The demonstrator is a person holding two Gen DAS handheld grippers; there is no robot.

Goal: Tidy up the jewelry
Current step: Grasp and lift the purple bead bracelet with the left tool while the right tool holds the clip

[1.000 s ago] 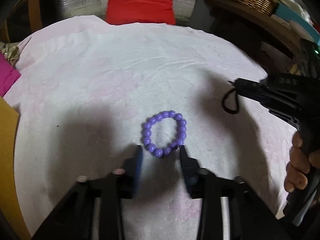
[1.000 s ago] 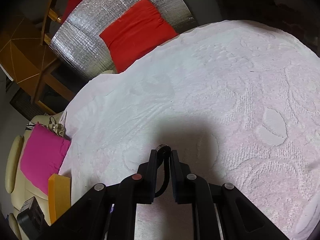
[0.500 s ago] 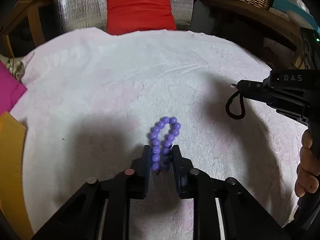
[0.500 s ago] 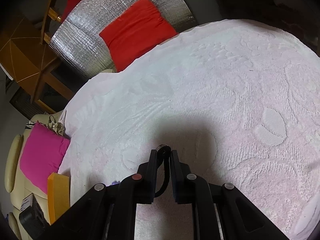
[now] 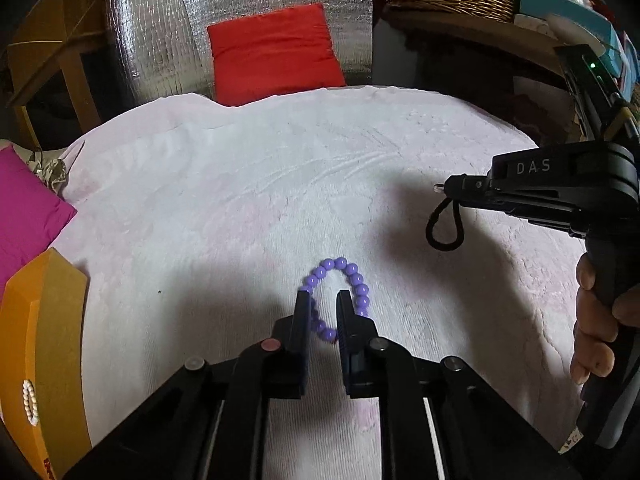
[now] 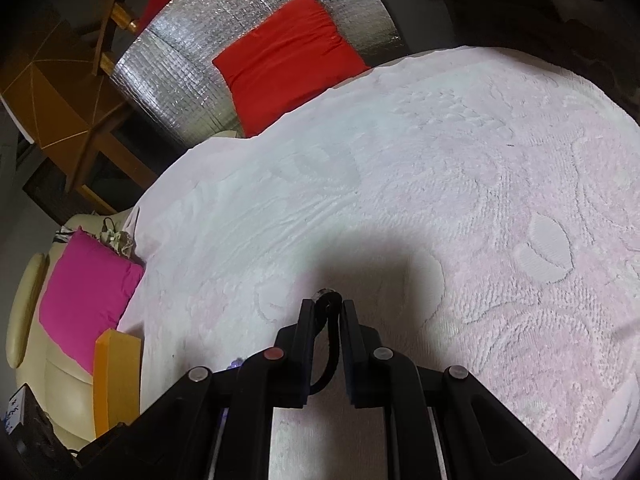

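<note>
A pale pink textured cloth (image 5: 240, 200) is covering the table; the left gripper (image 5: 323, 300) is pinching the purple bead bracelet (image 5: 352, 276), the right gripper (image 6: 328, 308) a black cord loop (image 6: 330, 344).

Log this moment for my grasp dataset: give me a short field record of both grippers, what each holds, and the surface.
left gripper: shut on purple bead bracelet, its far loop sticking out past the fingertips
right gripper: shut on black cord loop, which hangs free above the cloth
surface: pale pink textured cloth
nearby: orange box at the left edge, holding a string of white beads
background: red cushion, magenta cushion
</note>
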